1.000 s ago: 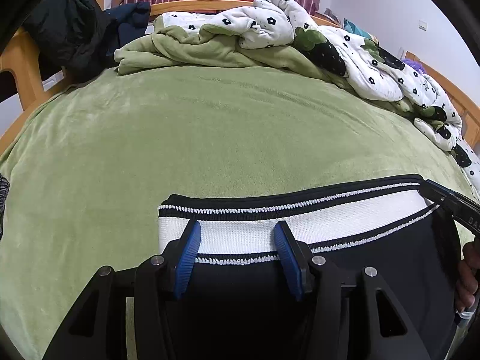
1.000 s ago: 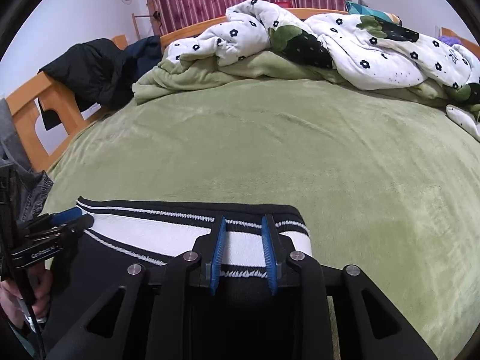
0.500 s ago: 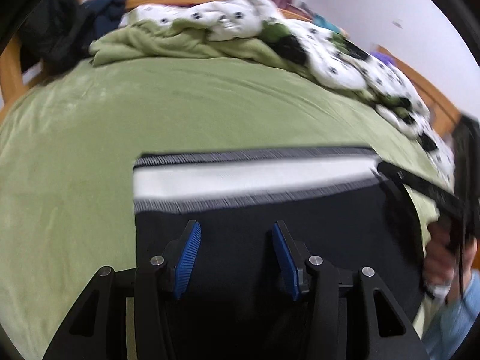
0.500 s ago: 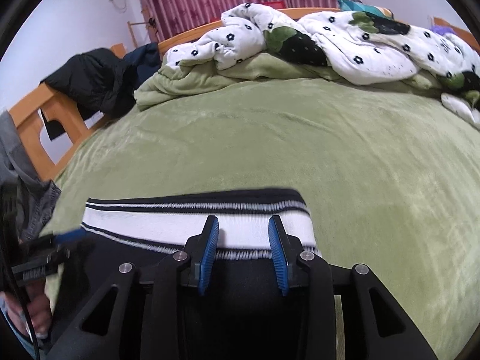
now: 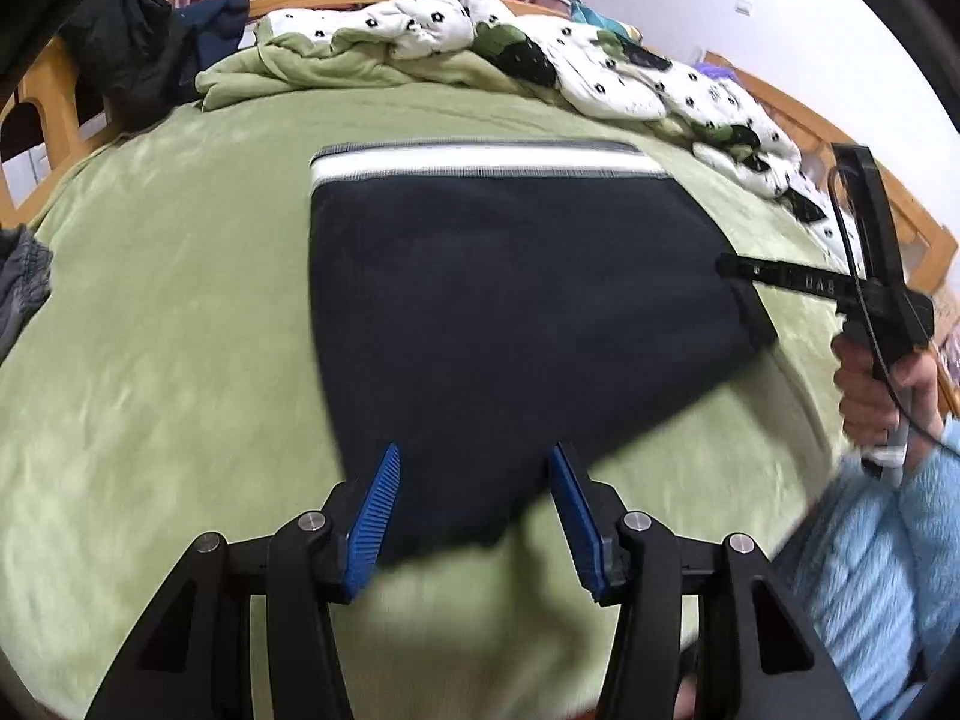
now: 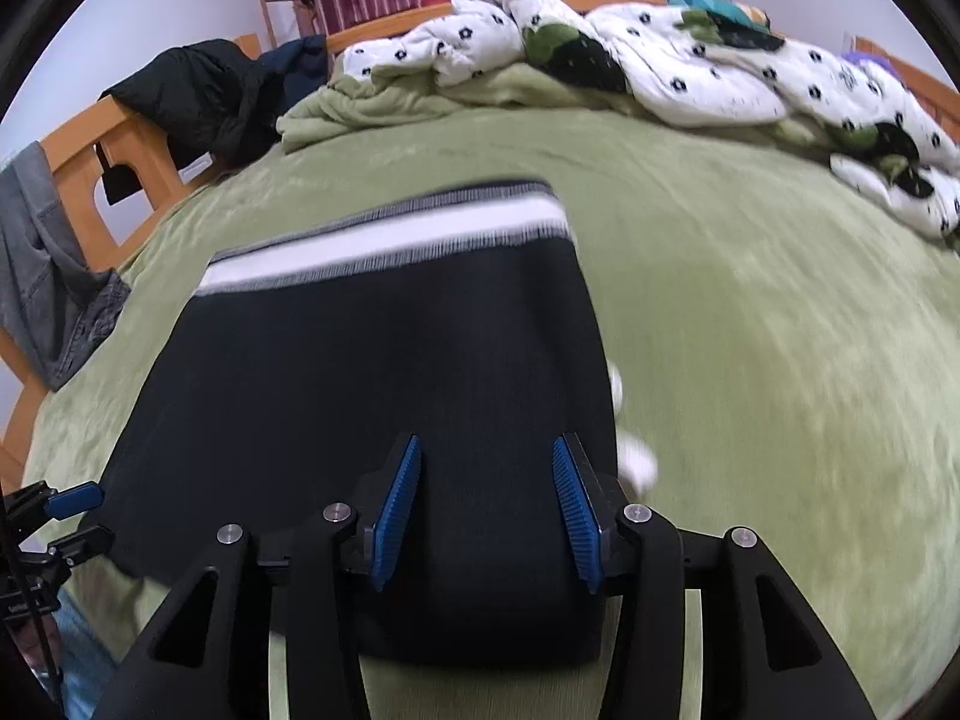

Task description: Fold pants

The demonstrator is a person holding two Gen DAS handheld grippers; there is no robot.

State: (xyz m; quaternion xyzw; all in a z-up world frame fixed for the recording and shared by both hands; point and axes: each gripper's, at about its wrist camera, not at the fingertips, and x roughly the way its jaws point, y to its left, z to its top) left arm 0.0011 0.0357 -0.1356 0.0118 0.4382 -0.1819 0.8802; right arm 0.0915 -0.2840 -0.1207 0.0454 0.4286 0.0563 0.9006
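Observation:
The black pants (image 5: pixel 498 312) lie folded on the green bed cover, their white-striped waistband (image 5: pixel 480 161) at the far edge. My left gripper (image 5: pixel 474 480) is open above the near left corner of the pants, holding nothing. My right gripper (image 6: pixel 486 480) is open over the near right part of the pants (image 6: pixel 372 384), holding nothing. The right gripper also shows in the left wrist view (image 5: pixel 738 267), at the right edge of the pants. The left gripper also shows in the right wrist view (image 6: pixel 78 516) at the far left.
A green bed cover (image 5: pixel 150 300) spreads all around. A rumpled white flowered quilt (image 6: pixel 690 72) and green blanket (image 6: pixel 360 108) lie at the far side. Dark jackets (image 6: pixel 198 96) hang on the wooden bed frame (image 6: pixel 78 162). Grey clothing (image 6: pixel 48 276) hangs at the left.
Both grippers have let go of the waistband, opened wider and drawn back toward me. The pants now lie flat with the waistband farther away.

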